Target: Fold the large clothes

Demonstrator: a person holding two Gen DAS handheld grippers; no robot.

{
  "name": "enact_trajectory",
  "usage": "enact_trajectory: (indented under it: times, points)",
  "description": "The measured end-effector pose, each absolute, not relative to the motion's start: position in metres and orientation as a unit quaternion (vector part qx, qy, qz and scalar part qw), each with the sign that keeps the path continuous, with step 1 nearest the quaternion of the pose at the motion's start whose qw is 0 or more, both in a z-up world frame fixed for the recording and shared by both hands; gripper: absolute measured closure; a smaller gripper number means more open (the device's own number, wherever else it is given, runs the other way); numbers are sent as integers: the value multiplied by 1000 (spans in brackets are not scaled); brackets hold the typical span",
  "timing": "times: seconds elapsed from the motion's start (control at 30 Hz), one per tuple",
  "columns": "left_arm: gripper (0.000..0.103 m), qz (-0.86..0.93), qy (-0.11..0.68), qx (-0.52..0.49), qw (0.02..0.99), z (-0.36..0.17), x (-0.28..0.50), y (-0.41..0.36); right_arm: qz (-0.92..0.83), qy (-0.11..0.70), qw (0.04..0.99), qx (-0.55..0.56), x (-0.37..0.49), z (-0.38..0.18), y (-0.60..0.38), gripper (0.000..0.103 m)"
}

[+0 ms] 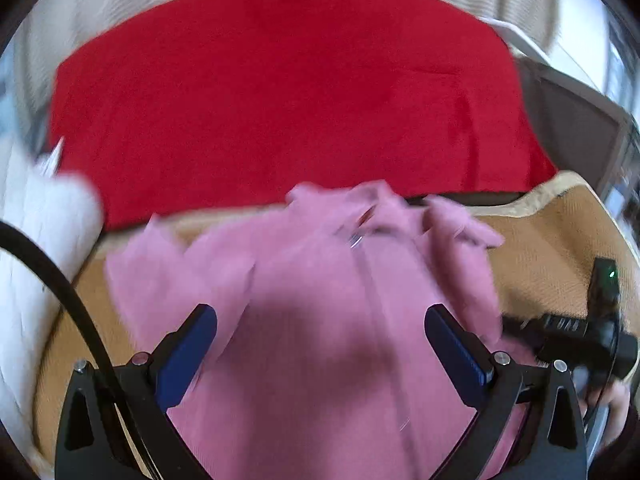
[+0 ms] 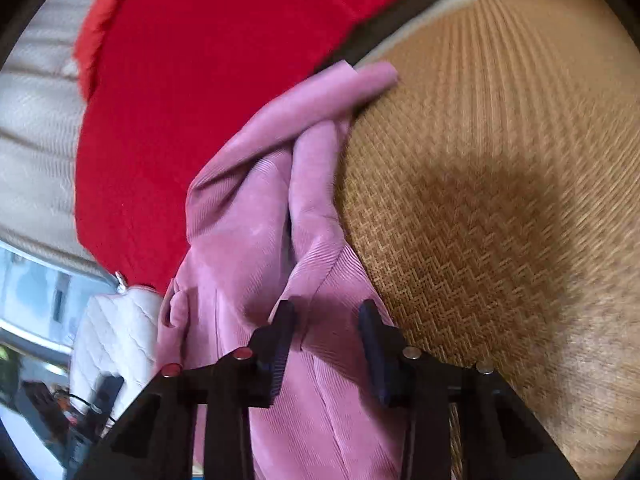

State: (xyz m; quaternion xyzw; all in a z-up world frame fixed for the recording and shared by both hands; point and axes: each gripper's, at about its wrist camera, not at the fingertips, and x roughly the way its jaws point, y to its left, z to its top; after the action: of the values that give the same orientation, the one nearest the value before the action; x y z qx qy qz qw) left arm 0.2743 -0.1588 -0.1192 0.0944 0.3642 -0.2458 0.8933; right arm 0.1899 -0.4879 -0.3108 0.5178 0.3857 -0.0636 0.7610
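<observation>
A pink corduroy garment [image 1: 320, 280] lies crumpled on a woven tan mat [image 1: 560, 248]. My left gripper [image 1: 320, 316] is open, its blue fingers spread wide above the cloth, nothing between them. In the right wrist view the same pink garment [image 2: 260, 220] lies bunched along the edge of the mat [image 2: 500, 160]. My right gripper [image 2: 328, 312] is open just above a fold of the pink cloth, which lies between its fingers. The right gripper body [image 1: 588, 332] shows at the right edge of the left wrist view.
A red cloth [image 1: 288, 100] covers the surface behind the mat; it also shows in the right wrist view [image 2: 192, 80]. A white quilted item [image 1: 36, 240] lies at the left. A black cable [image 1: 52, 276] crosses the left wrist view.
</observation>
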Motion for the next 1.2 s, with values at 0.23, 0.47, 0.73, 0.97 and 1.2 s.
enact_trajectory:
  times: [0.23, 0.47, 0.73, 0.97, 1.2]
  points:
    - [0, -310, 436, 122, 836, -125, 320, -278, -46, 367, 711, 598, 167, -310, -524, 66]
    - [12, -302, 455, 210, 811, -163, 333, -354, -60, 313, 715, 622, 148, -298, -556, 64]
    - [92, -268, 531, 157, 788, -195, 355, -357, -76, 294, 701, 645, 125, -298, -577, 64]
    - [95, -277, 458, 86, 840, -138, 319, -300, -71, 286, 720, 628, 139, -283, -574, 64]
    - [90, -235, 479, 65, 843, -144, 278, -191, -46, 287, 761, 580, 152, -258, -542, 64]
